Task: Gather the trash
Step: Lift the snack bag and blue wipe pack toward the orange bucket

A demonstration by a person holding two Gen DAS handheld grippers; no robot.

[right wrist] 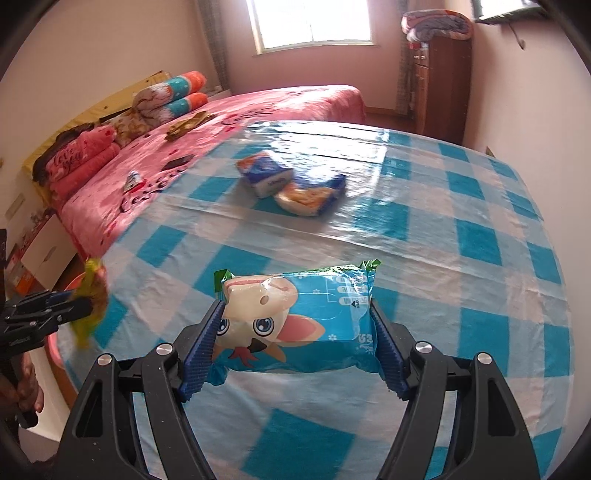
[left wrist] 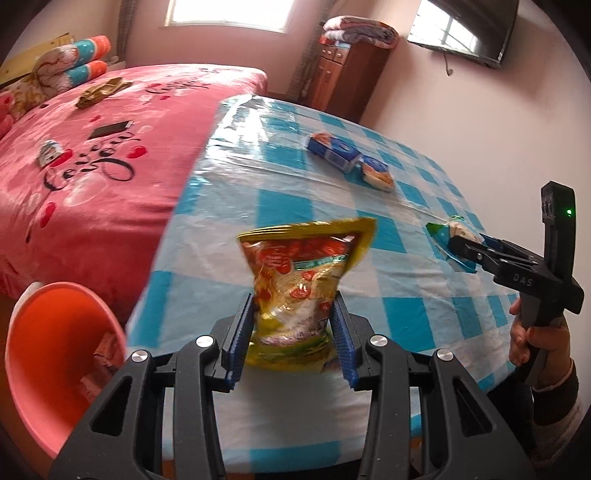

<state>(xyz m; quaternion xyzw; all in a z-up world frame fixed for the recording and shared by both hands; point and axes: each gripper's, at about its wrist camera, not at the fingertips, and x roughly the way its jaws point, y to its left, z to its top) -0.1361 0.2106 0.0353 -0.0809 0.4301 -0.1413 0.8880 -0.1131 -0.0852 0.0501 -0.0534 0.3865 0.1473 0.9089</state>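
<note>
My left gripper is shut on a yellow and red snack bag, held upright above the table's near left corner. An orange bin stands below to the left, with wrappers inside. My right gripper is shut on a blue wet-wipe pack with a cartoon animal, lifted just over the checked tablecloth. The left wrist view shows the right gripper at the right with that pack. In the right wrist view the left gripper and its snack bag appear at the left edge.
Two blue tissue packs lie at the far middle of the table. A pink bed with a phone and pillows runs along the left. A wooden cabinet stands behind, a television hangs at the upper right.
</note>
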